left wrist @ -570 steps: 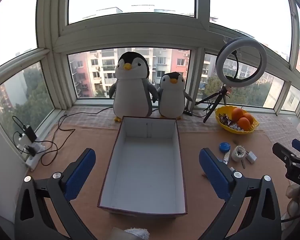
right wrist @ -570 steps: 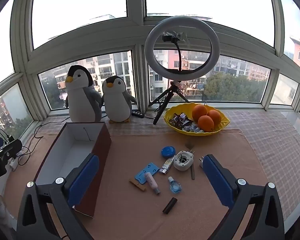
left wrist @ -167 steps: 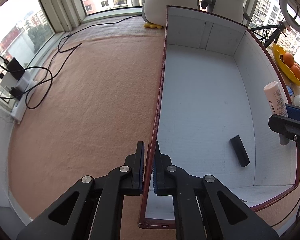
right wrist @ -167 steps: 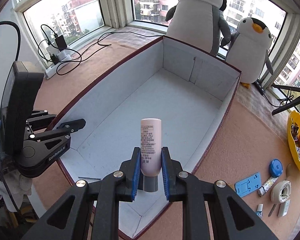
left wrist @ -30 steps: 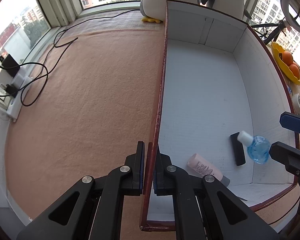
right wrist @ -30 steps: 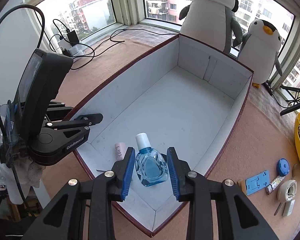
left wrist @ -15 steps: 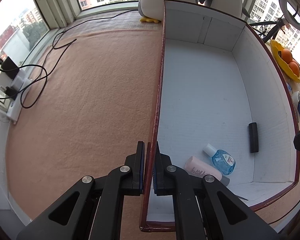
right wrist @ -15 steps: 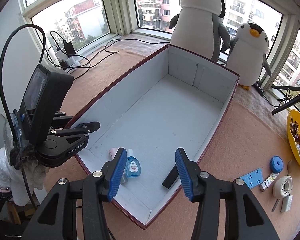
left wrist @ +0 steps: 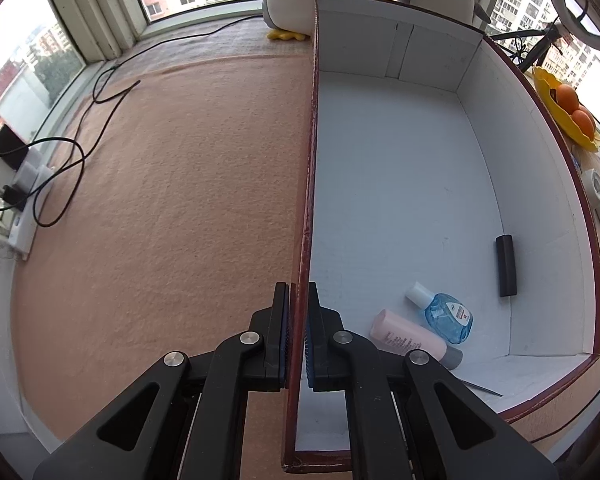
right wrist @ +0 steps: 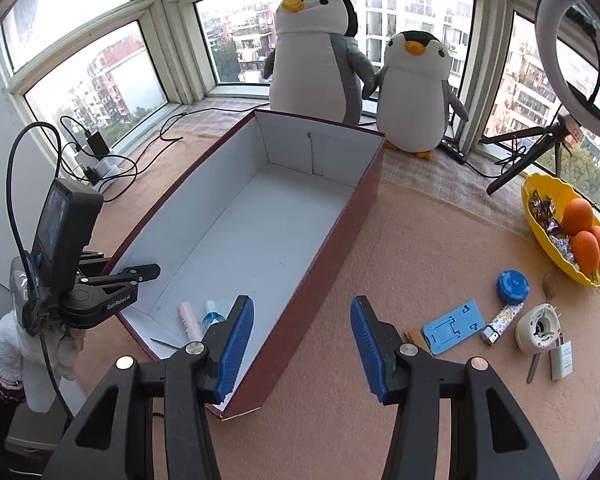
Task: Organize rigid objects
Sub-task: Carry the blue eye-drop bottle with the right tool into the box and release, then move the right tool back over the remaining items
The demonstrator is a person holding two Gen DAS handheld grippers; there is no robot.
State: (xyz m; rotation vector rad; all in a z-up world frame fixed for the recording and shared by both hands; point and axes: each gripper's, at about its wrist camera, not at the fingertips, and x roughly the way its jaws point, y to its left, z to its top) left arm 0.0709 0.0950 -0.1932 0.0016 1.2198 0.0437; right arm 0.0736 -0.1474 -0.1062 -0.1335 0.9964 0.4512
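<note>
The open cardboard box [left wrist: 309,160] has white walls inside and dark red ones outside. My left gripper [left wrist: 299,292] is shut on its left wall near the front corner. A pink tube [left wrist: 408,338], a blue bottle [left wrist: 446,316] and a black stick [left wrist: 506,266] lie on the box floor at the near end. In the right wrist view my right gripper [right wrist: 302,308] hangs open and empty over the box's [right wrist: 340,240] right wall. The pink tube [right wrist: 189,320] and blue bottle [right wrist: 211,316] show left of its left finger. The left gripper [right wrist: 140,271] clamps the far wall.
On the mat right of the box lie a blue phone stand [right wrist: 452,326], a blue round lid [right wrist: 512,286], a patterned lighter [right wrist: 502,322], a white tape roll [right wrist: 538,328] and a charger [right wrist: 561,360]. A yellow fruit bowl [right wrist: 540,232], two plush penguins [right wrist: 320,60] and a ring light stand behind. Cables lie at the left.
My right gripper opened, let go of the blue bottle, and drew back up and to the right, out of the box. The bottle now lies beside the pink tube. The left gripper kept still.
</note>
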